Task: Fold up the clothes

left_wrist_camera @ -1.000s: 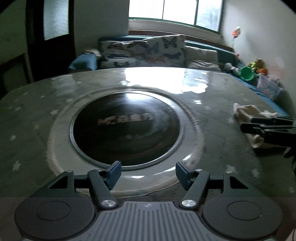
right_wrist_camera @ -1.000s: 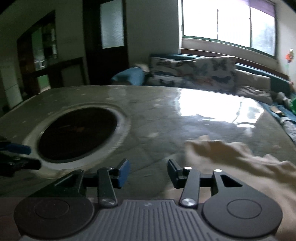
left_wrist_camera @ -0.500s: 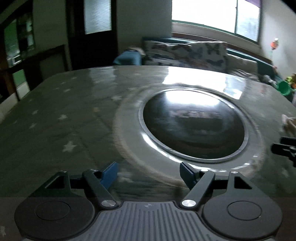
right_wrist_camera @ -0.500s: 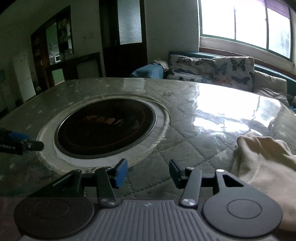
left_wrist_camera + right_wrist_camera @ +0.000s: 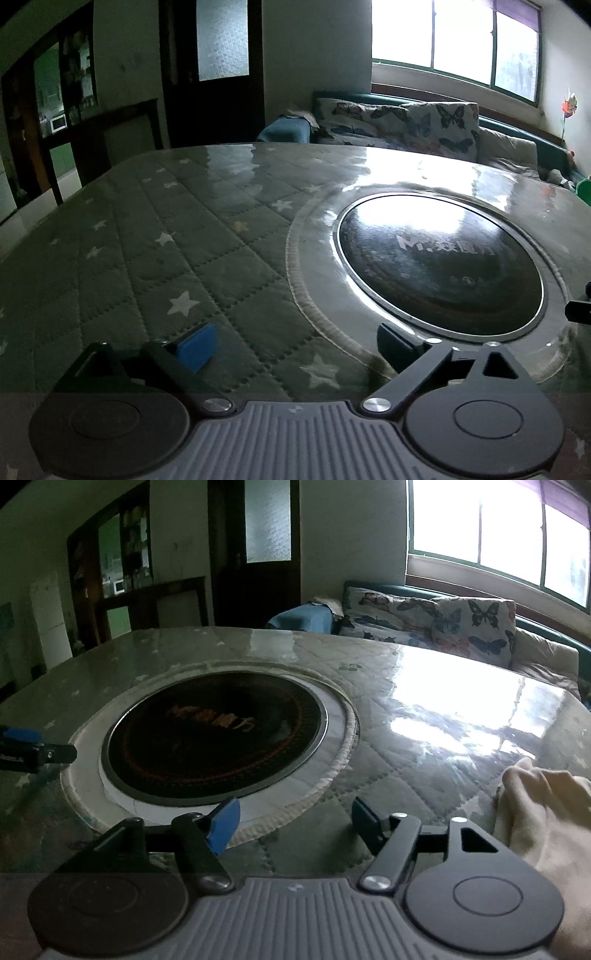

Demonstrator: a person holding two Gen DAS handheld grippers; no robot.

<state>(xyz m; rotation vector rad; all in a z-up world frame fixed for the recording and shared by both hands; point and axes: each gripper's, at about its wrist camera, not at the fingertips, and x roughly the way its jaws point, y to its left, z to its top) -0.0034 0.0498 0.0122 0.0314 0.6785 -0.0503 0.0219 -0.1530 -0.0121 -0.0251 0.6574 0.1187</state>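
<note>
- The cream garment (image 5: 543, 823) is lying just right of your right hand-held gripper (image 5: 295, 821), well apart from your left hand-held gripper (image 5: 295, 347).
- Both hand-held grippers' jaws have just been opening and are standing apart, empty, over the counter (image 5: 155, 251).

We record one garment (image 5: 543, 823): a cream, off-white piece of soft cloth, unfolded and bunched into a loose heap with rounded creases and a raised hump along its upper edge. It lies on the quilted, star-patterned table cover (image 5: 406, 775) at the lower right of the right wrist view, well to the right of the round black inset plate (image 5: 214, 734) and apart from its pale rim. Its lower and right parts run out of view, so we cannot tell its full shape or kind.
</note>
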